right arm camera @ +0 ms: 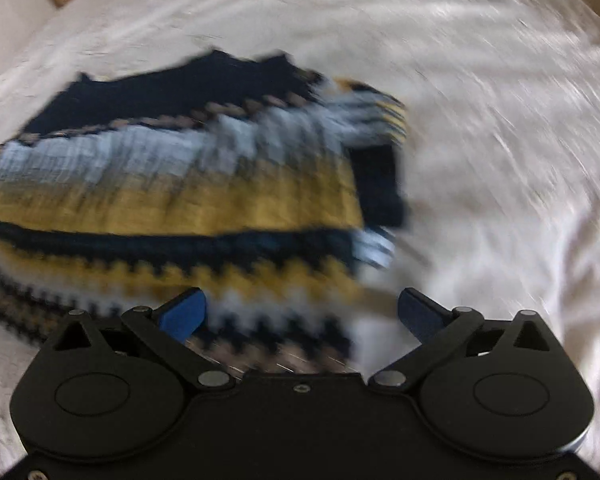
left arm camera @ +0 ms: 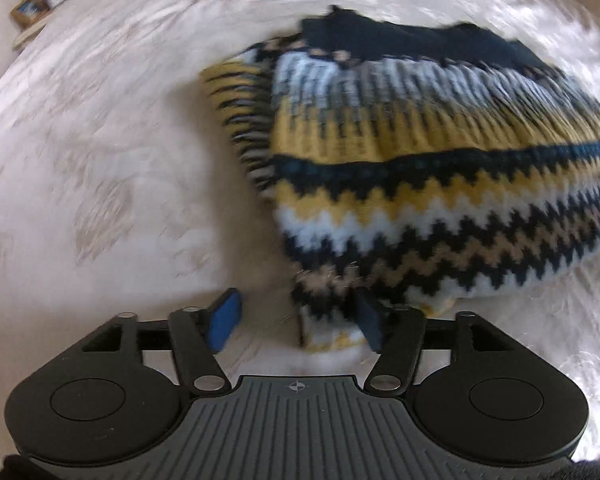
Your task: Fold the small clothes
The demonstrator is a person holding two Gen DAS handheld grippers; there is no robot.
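Left wrist view shows the sweater (left arm camera: pixel 440 168) lying folded on the pale sheet (left arm camera: pixel 100 160), its near corner between the left gripper (left arm camera: pixel 296 324) pads, which stand parted and untouching; likely a release. Right gripper (right arm camera: pixel 302 312) gapes wide over the hem, holding nothing

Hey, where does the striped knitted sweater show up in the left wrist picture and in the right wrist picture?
Left wrist view: the striped knitted sweater fills the centre and right, its near corner between the open left tongs.
Right wrist view: the sweater fills the left and centre, blurred, reaching down to the open right tongs.
Shared landmark: its dark navy far edge.
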